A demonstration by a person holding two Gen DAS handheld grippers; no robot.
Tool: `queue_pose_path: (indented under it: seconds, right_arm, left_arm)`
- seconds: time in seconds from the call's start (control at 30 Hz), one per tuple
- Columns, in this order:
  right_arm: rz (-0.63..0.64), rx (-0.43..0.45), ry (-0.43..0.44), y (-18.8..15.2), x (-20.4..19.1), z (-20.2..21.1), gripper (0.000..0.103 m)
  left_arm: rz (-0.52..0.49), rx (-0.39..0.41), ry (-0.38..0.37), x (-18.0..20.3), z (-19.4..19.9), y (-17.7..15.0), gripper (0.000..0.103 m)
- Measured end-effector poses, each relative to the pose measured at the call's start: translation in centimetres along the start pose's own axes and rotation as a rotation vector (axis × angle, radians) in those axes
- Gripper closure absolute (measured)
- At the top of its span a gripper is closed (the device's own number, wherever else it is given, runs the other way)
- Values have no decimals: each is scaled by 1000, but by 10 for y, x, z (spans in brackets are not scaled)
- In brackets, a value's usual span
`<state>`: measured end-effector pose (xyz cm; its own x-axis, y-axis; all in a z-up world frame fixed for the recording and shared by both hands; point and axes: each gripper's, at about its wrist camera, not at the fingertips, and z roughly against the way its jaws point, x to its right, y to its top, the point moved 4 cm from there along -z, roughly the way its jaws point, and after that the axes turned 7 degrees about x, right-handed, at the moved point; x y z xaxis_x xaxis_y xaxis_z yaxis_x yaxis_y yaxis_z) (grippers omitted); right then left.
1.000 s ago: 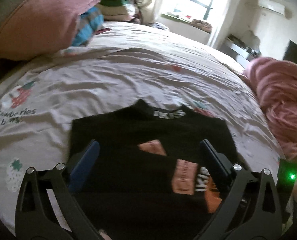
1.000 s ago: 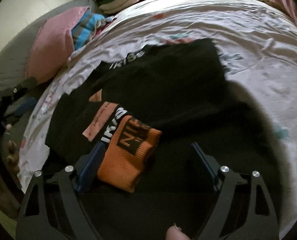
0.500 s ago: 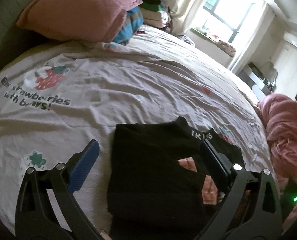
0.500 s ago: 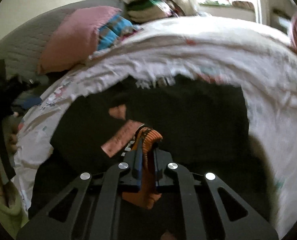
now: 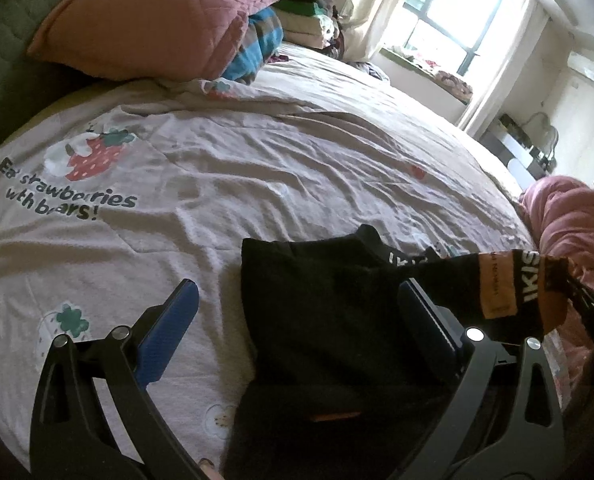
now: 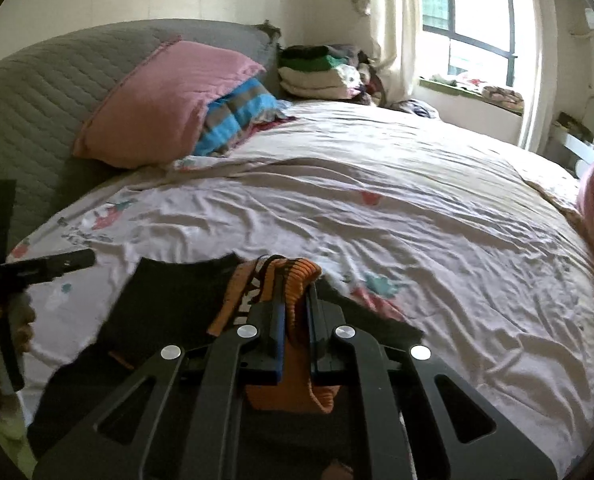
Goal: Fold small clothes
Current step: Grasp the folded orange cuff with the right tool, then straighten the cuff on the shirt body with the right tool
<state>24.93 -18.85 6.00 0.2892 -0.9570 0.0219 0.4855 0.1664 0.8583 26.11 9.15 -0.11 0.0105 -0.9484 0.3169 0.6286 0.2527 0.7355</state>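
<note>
The black garment [image 5: 337,312] is spread on the bed [image 5: 257,168], its orange cuff [image 6: 293,280] lifted clear and clamped between the pads of the right claw [image 6: 295,320]. The left claw [image 5: 297,320] is held released over the garment's left edge, gripping nothing. The sleeve is best carried across taut and laid flat on the body, while the near edge is pinned against dragging.

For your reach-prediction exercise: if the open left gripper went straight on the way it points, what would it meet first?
Probably the black garment lying on the bedsheet, or the sheet at its edge; the left gripper straddles that edge. Depth is unclear.
</note>
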Motion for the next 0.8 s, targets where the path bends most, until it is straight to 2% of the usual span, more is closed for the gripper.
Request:
queue_pose_path:
  seconds: [0.33, 0.8]
  right_arm:
    - [-80, -69, -67, -53, 29, -16, 96]
    - [-89, -105, -117, -75, 35, -29, 95]
  left_arm:
    - [-68, -39, 5, 17, -11, -14, 10]
    - [-153, -88, 14, 37, -29, -35, 10]
